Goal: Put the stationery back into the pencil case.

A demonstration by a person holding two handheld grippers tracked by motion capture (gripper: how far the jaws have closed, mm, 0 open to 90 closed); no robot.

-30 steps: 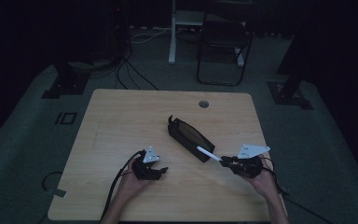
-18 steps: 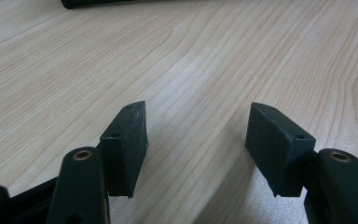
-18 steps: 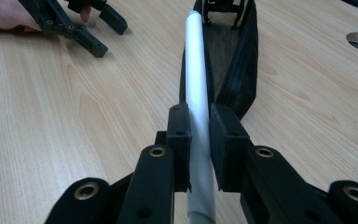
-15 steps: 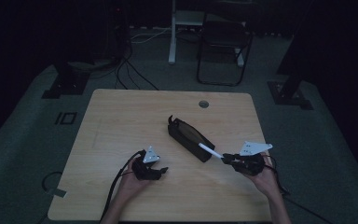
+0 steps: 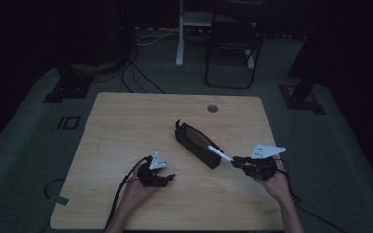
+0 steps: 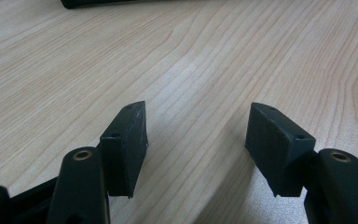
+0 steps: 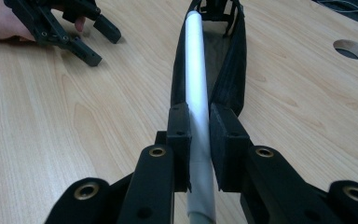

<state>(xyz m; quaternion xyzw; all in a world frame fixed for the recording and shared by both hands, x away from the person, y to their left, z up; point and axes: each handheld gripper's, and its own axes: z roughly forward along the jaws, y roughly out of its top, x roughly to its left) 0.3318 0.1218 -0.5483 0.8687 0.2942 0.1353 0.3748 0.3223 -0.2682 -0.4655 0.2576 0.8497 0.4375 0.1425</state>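
Note:
A black pencil case (image 5: 194,141) lies open on the diagonal in the middle of the wooden table (image 5: 126,121). My right gripper (image 5: 237,162) is shut on a white pen (image 5: 218,154), whose far end reaches over the case's near end. In the right gripper view the pen (image 7: 196,88) runs from between the jaws of the right gripper (image 7: 199,116) into the open case (image 7: 230,60). My left gripper (image 5: 167,178) rests low on the table left of the case. Its jaws are open around bare wood, as the left gripper view (image 6: 198,126) shows. The case's edge (image 6: 102,3) lies beyond it.
A round cable hole (image 5: 212,108) is set in the table near its far edge. A folding chair (image 5: 233,43) and a white post (image 5: 179,34) stand on the dark floor behind. Cables trail from both grippers towards the near edge.
My right gripper has shifted slightly to the right with the pen in it. The left gripper has stayed where it was.

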